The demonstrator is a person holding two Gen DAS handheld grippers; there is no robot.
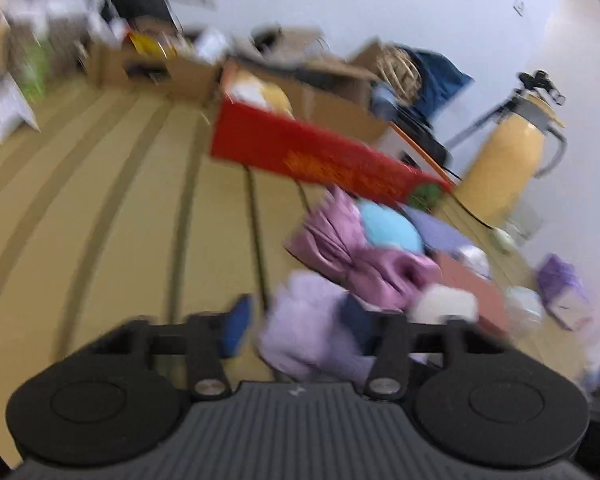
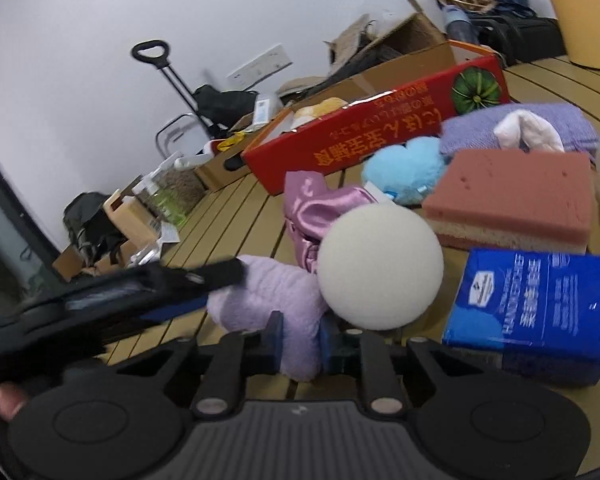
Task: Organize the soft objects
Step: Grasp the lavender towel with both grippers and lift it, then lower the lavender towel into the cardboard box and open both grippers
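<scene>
My right gripper is shut on a lilac fleece cloth on the slatted wooden table. My left gripper is open, its fingers wide on either side of the same lilac cloth; it also shows at the left of the right wrist view. A white foam ball rests against the cloth. Behind lie a pink satin cloth, a blue plush, a pink sponge and a purple knit cloth. The left wrist view is blurred.
A red cardboard box holding a yellow soft item stands behind the pile. A blue tissue pack lies at the right. Cardboard boxes, bags and a trolley line the wall. A yellow jug stands at the far right.
</scene>
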